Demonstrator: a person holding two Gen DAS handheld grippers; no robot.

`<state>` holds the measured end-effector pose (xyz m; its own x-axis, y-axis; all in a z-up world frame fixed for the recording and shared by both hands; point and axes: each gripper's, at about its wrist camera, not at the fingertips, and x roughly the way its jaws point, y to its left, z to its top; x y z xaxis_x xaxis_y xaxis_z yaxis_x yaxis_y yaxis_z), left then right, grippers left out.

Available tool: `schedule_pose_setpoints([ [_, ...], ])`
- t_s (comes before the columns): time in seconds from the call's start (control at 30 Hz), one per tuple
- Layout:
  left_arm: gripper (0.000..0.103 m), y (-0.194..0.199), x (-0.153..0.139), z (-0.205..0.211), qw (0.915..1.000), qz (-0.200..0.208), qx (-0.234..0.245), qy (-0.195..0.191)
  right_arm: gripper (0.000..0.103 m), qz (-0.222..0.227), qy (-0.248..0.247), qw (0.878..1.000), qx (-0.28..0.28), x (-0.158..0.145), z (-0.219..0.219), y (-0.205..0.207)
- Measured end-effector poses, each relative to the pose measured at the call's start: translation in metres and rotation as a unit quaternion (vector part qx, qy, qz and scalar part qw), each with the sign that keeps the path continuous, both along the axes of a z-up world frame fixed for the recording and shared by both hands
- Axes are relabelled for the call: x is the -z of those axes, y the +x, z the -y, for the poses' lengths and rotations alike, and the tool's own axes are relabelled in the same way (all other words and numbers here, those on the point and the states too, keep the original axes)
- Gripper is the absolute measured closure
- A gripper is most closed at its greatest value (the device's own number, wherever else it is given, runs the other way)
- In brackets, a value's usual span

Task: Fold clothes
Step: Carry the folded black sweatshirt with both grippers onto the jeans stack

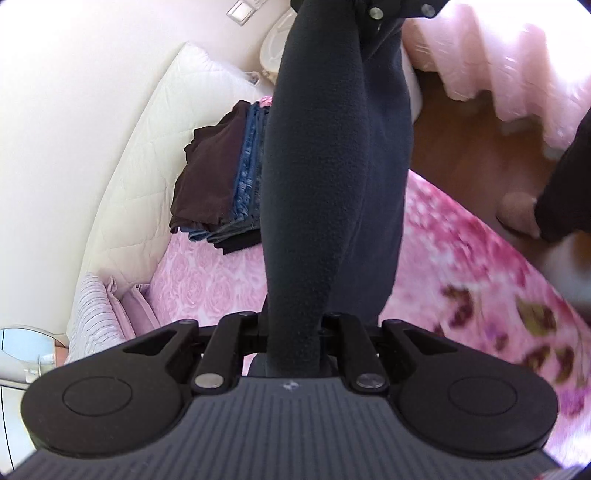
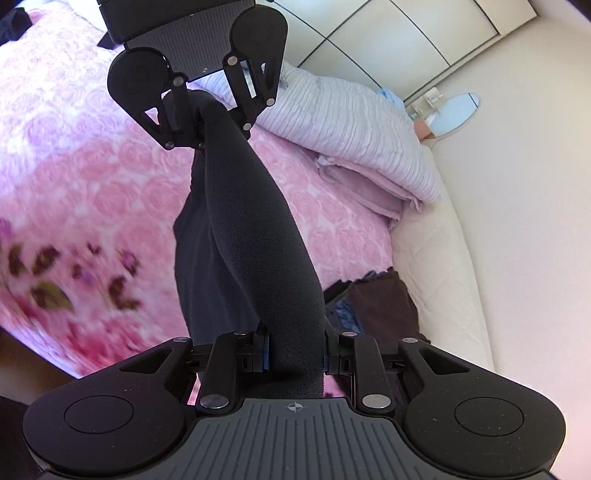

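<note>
A dark grey fleece garment (image 1: 332, 166) hangs stretched in the air between my two grippers, above a pink rose-patterned bedspread (image 1: 207, 280). My left gripper (image 1: 291, 332) is shut on one end of it. In the right wrist view my right gripper (image 2: 295, 354) is shut on the other end of the garment (image 2: 251, 229), which runs up to the left gripper (image 2: 195, 125) at the top. A loose fold of the cloth sags below the taut strip. A stack of folded clothes (image 1: 221, 177), brown on top of blue denim, lies on the bed by the headboard.
A white quilted headboard (image 1: 147, 140) lines the bed's far side, with a striped lilac pillow (image 2: 351, 129) at one end. The folded stack (image 2: 376, 299) sits by it. Pink curtains (image 1: 517, 66) hang over a wooden floor (image 1: 461, 147), where a person's foot (image 1: 517, 214) stands. Wardrobe doors (image 2: 406, 33) fill a corner.
</note>
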<state>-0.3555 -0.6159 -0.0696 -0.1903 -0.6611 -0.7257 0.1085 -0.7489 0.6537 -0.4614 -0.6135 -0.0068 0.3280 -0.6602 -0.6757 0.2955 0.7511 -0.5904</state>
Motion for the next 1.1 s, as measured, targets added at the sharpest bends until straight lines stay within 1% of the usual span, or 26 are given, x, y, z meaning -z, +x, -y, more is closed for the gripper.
schedule_pose_setpoints([
  [0.2, 0.092, -0.059, -0.003, 0.048, 0.9985, -0.013, -0.052, 0.01, 0.08, -0.006, 0.004, 0.999, -0.033, -0.004, 0.067, -0.059],
  [0.33, 0.092, -0.082, -0.003, 0.072, 0.9979, -0.01, -0.062, 0.017, 0.08, -0.01, 0.006, 0.999, -0.044, -0.006, 0.097, -0.081],
  [0.43, 0.092, -0.087, -0.001, 0.088, 0.9979, -0.009, -0.06, 0.025, 0.08, -0.01, 0.01, 0.999, -0.042, -0.006, 0.113, -0.088],
  [0.6, 0.092, -0.09, -0.002, 0.115, 0.9989, -0.001, -0.04, 0.023, 0.08, -0.01, 0.014, 0.999, -0.028, -0.006, 0.135, -0.094],
  [0.87, 0.092, -0.094, -0.022, 0.157, 0.9998, -0.012, -0.016, 0.007, 0.08, 0.0, -0.004, 1.0, 0.005, -0.026, 0.172, -0.1],
  [1.0, 0.092, -0.101, -0.037, 0.192, 0.9996, -0.02, -0.018, -0.008, 0.08, 0.007, -0.012, 1.0, 0.004, -0.038, 0.206, -0.109],
  [1.1, 0.091, -0.109, -0.045, 0.231, 0.9989, -0.025, -0.03, -0.024, 0.08, 0.013, -0.018, 1.0, -0.004, -0.044, 0.247, -0.12],
])
